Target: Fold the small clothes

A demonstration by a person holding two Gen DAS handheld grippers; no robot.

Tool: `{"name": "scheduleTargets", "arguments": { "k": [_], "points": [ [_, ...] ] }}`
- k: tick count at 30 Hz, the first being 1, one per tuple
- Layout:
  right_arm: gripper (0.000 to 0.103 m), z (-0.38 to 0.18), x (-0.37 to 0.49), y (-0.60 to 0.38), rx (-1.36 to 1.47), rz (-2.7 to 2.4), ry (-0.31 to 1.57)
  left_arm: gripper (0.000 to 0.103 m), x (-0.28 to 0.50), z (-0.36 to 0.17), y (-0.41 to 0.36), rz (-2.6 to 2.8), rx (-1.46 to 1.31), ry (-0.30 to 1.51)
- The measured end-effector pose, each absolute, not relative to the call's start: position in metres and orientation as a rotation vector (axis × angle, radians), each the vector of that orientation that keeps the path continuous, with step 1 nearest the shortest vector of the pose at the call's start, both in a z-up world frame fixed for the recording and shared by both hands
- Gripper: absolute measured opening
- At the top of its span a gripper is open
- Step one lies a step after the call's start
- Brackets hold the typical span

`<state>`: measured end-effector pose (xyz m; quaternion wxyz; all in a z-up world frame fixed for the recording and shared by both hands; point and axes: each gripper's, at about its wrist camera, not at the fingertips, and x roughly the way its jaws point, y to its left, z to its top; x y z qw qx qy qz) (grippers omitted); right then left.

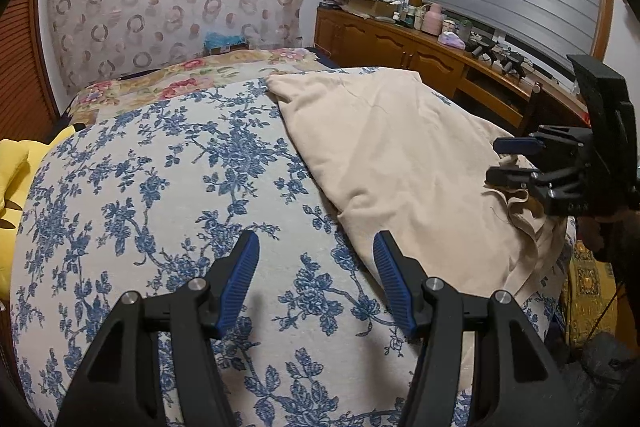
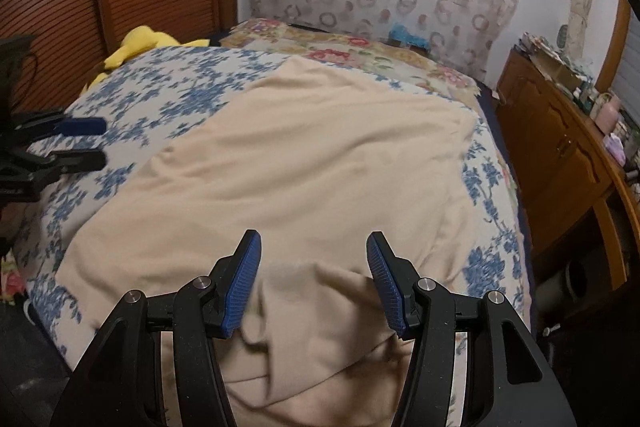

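A beige garment (image 1: 404, 163) lies spread on the blue-flowered bedspread (image 1: 180, 179), on the right half of the bed. In the right wrist view the garment (image 2: 320, 155) fills the middle, with bunched folds near its front edge. My left gripper (image 1: 316, 251) is open and empty, above bare bedspread just left of the garment. My right gripper (image 2: 314, 251) is open, hovering over the garment's bunched front edge, with no cloth between its pads. It also shows in the left wrist view (image 1: 516, 161), over the garment's right edge. The left gripper shows in the right wrist view (image 2: 100, 143).
A yellow plush toy (image 2: 140, 43) lies at the bed's left side by the wooden slatted wall. A floral quilt (image 2: 360, 55) covers the far end of the bed. A wooden cabinet (image 1: 400, 43) with clutter runs along the right wall under the window.
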<state>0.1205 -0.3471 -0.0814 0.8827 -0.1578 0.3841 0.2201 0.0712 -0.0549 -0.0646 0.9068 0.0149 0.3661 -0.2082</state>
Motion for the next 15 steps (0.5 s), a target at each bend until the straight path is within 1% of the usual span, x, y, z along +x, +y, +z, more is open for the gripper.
{"name": "scheduleTargets", "arguments": {
  "k": [8, 10, 11, 12, 14, 15],
  "points": [
    [0.056, -0.091, 0.107, -0.355, -0.343, 0.436, 0.830, 0.059, 0.070, -0.069, -0.065, -0.448, 0.037, 0.769],
    [0.041, -0.094, 0.105, -0.362, -0.333, 0.442, 0.841, 0.059, 0.070, -0.070, -0.068, -0.454, 0.038, 0.774],
    [0.027, -0.095, 0.104, -0.364, -0.327, 0.456, 0.850, 0.059, 0.070, -0.071, -0.069, -0.457, 0.040, 0.776],
    [0.017, -0.096, 0.102, -0.366, -0.321, 0.464, 0.855, 0.059, 0.070, -0.071, -0.071, -0.459, 0.044, 0.778],
    [0.006, -0.095, 0.098, -0.370, -0.312, 0.466, 0.847, 0.059, 0.070, -0.072, -0.074, -0.464, 0.050, 0.780],
    [0.005, -0.093, 0.095, -0.373, -0.305, 0.468, 0.843, 0.059, 0.070, -0.072, -0.075, -0.466, 0.053, 0.781]
  ]
}}
